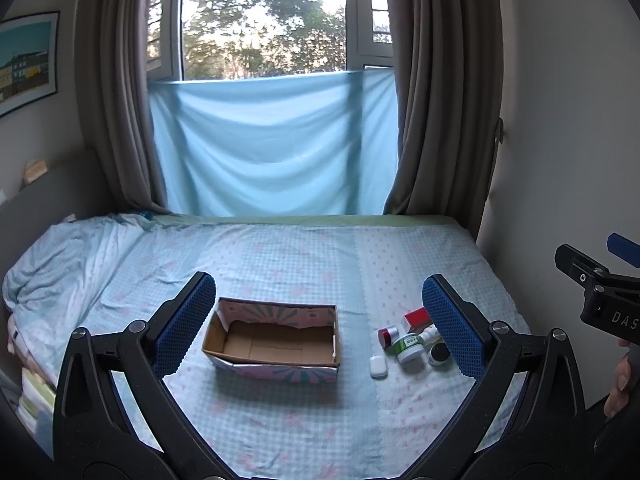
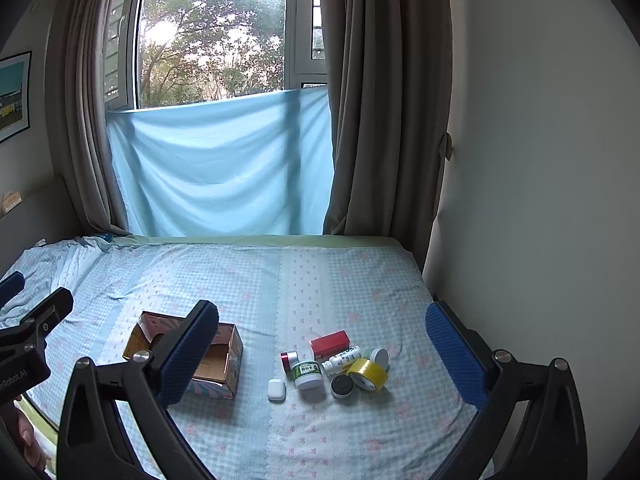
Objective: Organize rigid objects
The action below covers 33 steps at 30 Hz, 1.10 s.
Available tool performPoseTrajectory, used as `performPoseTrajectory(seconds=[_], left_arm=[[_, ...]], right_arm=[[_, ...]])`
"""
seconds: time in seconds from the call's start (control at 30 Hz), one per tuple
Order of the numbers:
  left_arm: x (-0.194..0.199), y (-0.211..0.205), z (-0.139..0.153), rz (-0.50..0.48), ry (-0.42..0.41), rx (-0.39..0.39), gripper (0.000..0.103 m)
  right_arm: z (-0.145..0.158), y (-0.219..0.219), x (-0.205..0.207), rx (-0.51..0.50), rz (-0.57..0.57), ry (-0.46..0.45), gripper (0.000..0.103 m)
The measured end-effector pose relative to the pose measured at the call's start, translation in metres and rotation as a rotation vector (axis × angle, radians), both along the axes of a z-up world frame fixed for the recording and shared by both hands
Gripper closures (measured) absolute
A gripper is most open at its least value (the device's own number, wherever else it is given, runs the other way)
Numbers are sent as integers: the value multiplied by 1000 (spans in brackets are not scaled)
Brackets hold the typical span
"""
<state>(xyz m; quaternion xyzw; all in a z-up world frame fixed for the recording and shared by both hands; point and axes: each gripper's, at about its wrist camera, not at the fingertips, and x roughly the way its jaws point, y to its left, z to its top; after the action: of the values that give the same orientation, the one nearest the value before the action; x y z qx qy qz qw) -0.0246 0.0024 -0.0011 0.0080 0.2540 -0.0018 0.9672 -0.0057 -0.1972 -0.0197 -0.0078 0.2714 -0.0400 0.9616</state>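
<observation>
While both tools hang above the bed (image 2: 320, 280) with nothing between the pads, wide open: left gripper (image 1: 320, 324) and right gripper (image 2: 322, 352) alike, each holding nothing. Ahead of the right gripper and a little below, between its fingers: a tight cluster of small rigid items, touching or nearly so. Among them a red carton (image 2: 329, 343), a white jar with green label (image 2: 308, 375), a yellow tape roll (image 2: 367, 374), a white earbud case (image 2: 276, 390), a black round tin (image 2: 341, 386), a small white bottle (image 2: 340, 359) lying down. To the left of that gripper, behind its left finger: the open cardboard box (image 2: 232, 354), apparently empty in the left wrist view. Probably all light and stiff, not fragile. Smooth plastic, so likely slippery; best taken across the jar body, or across the flat sides of the carton. Earbud case at the near edge, easiest to reach first. Soft bedding underneath, so some sinking when pressing down.
</observation>
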Motion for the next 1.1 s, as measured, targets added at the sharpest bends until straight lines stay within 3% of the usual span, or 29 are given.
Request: performPoseTrajectory(seconds=[0.47, 0.73, 0.93, 1.1], left_arm=[[10, 6, -1, -13, 14, -3, 1], [36, 11, -5, -2, 60, 23, 1], [71, 7, -50, -37, 171, -26, 1], [98, -18, -112, -7, 328, -102, 1]], right_arm=[[1, 5, 1, 2, -9, -1, 0], [3, 6, 18, 13, 1, 21, 0], [-26, -5, 46, -77, 6, 86, 0], [-82, -29, 77, -114, 88, 198, 0]])
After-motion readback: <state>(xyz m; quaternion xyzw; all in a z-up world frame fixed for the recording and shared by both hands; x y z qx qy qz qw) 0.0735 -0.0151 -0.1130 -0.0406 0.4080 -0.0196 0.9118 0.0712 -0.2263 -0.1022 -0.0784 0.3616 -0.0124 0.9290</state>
